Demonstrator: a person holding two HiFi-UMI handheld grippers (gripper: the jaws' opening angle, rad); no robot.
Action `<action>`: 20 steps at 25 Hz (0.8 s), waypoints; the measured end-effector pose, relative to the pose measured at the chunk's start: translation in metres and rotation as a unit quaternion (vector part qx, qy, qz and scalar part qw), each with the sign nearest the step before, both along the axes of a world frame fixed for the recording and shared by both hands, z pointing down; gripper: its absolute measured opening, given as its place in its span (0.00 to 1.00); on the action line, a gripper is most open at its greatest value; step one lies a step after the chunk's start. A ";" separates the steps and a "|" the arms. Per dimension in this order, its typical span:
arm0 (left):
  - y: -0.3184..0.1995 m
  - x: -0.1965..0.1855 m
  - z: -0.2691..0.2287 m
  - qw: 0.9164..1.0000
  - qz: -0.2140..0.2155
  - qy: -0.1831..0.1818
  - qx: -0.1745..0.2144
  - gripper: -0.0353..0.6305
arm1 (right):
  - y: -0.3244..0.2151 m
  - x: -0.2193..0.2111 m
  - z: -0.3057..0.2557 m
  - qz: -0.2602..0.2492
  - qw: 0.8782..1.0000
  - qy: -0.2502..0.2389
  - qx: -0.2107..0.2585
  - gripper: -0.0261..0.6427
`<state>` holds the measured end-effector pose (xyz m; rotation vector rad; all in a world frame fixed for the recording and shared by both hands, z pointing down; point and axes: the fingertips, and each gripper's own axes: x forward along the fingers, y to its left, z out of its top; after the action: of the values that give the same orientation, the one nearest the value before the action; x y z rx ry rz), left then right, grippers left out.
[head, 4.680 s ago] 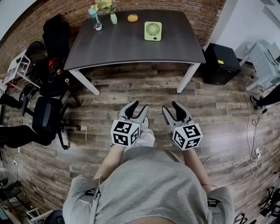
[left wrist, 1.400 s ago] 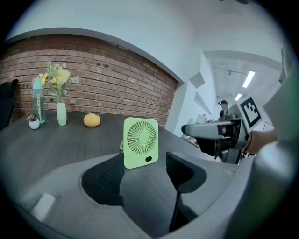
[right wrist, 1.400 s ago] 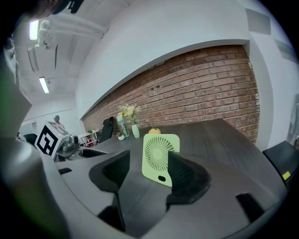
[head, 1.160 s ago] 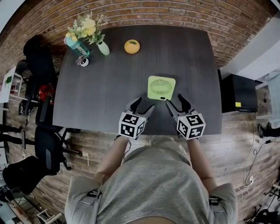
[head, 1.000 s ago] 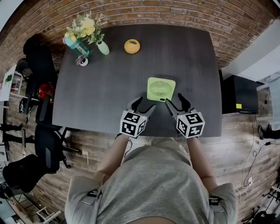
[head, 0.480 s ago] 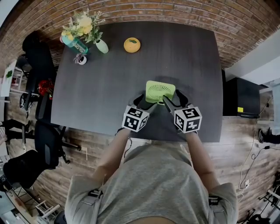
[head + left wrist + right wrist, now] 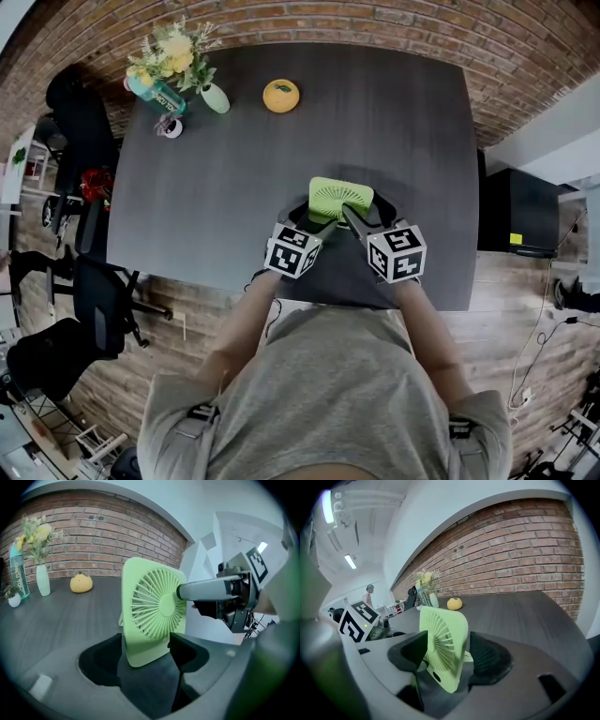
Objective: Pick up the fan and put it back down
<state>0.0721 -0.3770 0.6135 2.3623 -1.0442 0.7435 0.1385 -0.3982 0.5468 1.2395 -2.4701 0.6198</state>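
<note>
A light green square fan (image 7: 340, 197) stands upright on the dark table (image 7: 234, 169), close to its near edge. My left gripper (image 7: 305, 214) is at the fan's left side. In the left gripper view the fan's (image 7: 154, 611) lower corner sits between the wide open jaws of the left gripper (image 7: 143, 651), with no pad pressing on it. My right gripper (image 7: 367, 212) straddles the right side. In the right gripper view the fan (image 7: 443, 644) stands between the jaws of the right gripper (image 7: 447, 656), one facing the grille and one behind, close to it but apart.
An orange fruit (image 7: 280, 96), a small vase of flowers (image 7: 214, 97) and a teal bottle (image 7: 155, 92) stand at the table's far left. Black chairs (image 7: 103, 291) are left of the table and a black cabinet (image 7: 516, 211) is to its right. A brick wall runs behind.
Both grippers moved forward and down from the table's near edge to either side of the fan. The fan has stayed in its place.
</note>
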 end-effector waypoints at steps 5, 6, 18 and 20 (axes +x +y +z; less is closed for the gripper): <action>-0.004 0.004 0.002 1.000 0.004 0.001 0.001 0.51 | -0.003 -0.004 0.004 -0.005 1.000 0.004 0.000 0.44; -0.005 0.005 0.003 1.000 0.004 0.002 0.000 0.51 | -0.003 -0.004 0.005 -0.004 1.000 0.006 0.000 0.43; -0.004 0.004 0.003 1.000 0.001 0.001 -0.001 0.51 | -0.002 -0.004 0.005 0.007 1.000 0.006 0.000 0.38; -0.004 0.004 0.003 1.000 0.000 0.000 -0.001 0.51 | -0.002 -0.004 0.005 0.007 1.000 0.007 -0.001 0.38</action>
<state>0.0762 -0.3806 0.6165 2.3595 -1.0432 0.7435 0.1349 -0.4005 0.5521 1.2569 -2.4513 0.6138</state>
